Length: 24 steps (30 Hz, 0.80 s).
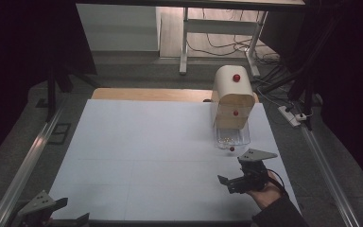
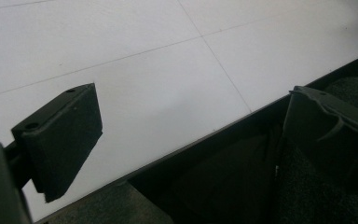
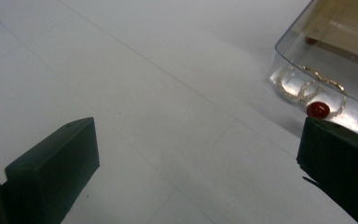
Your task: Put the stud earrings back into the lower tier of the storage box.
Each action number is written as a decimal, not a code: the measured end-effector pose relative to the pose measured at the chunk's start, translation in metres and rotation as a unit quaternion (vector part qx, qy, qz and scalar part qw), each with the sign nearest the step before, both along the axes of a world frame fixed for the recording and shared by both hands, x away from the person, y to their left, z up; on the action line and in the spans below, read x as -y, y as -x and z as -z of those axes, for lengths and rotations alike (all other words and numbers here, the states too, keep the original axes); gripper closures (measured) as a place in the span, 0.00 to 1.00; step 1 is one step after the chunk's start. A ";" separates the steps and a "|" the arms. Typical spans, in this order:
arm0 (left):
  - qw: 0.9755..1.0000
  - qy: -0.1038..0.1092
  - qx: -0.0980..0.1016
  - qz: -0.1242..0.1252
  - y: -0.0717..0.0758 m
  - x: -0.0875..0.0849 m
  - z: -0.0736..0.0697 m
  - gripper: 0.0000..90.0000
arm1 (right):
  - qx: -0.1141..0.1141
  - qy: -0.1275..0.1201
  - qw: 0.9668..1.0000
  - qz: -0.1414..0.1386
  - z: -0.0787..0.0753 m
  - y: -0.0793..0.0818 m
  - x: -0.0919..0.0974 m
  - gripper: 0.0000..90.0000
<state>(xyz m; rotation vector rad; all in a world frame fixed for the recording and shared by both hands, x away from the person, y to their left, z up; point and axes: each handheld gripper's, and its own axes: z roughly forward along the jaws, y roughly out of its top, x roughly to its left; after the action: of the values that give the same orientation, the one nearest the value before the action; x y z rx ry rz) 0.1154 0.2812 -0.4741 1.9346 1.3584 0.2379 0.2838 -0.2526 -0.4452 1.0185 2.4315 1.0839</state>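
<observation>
With its fingers released, the right gripper (image 1: 240,171) should approach the clear drawer's (image 1: 233,137) red knob (image 3: 318,109) squarely and clench it gently, while the left gripper (image 1: 52,213) waits released at the table's (image 1: 146,156) near-left edge.

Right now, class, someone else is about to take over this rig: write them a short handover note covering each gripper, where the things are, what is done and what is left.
Left gripper: open, holding nothing, at the near left edge of the white table.
Right gripper: open, holding nothing, just short of the clear drawer.
Things: small cabinet stands at the far right of the table; its bottom clear drawer is pulled out, red knob facing the right gripper, rings lying inside.
Done: drawer stands open.
Left: probably either take out the rings or push the drawer shut by its knob; the frames don't settle which.
</observation>
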 end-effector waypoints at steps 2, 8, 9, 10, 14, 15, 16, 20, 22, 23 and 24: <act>1.000 0.000 0.000 0.000 0.000 0.000 0.000 0.05 | -0.003 -0.002 1.000 0.005 0.002 0.002 0.003 0.00; 1.000 0.000 0.000 0.000 0.000 0.000 0.000 0.05 | -0.010 -0.005 1.000 0.016 0.004 0.008 0.012 0.00; 1.000 0.001 0.000 -0.001 0.000 0.000 0.000 0.05 | -0.010 -0.004 1.000 0.017 0.004 0.009 0.014 0.00; 1.000 0.001 0.000 0.000 0.000 0.000 0.000 0.05 | -0.010 -0.007 1.000 0.018 0.004 0.011 0.015 0.00; 1.000 0.001 0.000 0.000 0.000 0.000 0.000 0.05 | -0.011 -0.005 1.000 0.020 0.004 0.016 0.021 0.00; 1.000 0.001 0.000 0.000 0.000 0.000 0.000 0.05 | -0.010 -0.003 1.000 0.020 0.004 0.018 0.022 0.00; 1.000 0.001 0.000 0.000 0.000 0.000 0.000 0.05 | -0.010 -0.001 1.000 0.022 0.004 0.019 0.024 0.00; 1.000 0.002 0.001 0.000 0.000 0.000 0.000 0.05 | -0.013 0.001 1.000 0.026 0.005 0.023 0.029 0.00; 1.000 0.002 0.001 0.000 0.000 0.000 0.000 0.05 | -0.013 -0.002 1.000 0.028 0.005 0.025 0.031 0.00; 1.000 0.002 0.001 -0.001 0.000 -0.001 0.000 0.05 | -0.012 0.001 0.999 0.030 0.004 0.027 0.032 0.00; 1.000 0.003 0.001 0.000 0.000 -0.001 0.000 0.05 | -0.013 -0.002 0.999 0.033 0.004 0.028 0.033 0.00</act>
<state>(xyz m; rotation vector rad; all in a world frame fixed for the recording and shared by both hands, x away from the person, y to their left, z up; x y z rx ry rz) 0.1153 0.2818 -0.4741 1.9286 1.3568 0.2357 0.2561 -0.2859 -0.4492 1.1123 2.3997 1.0615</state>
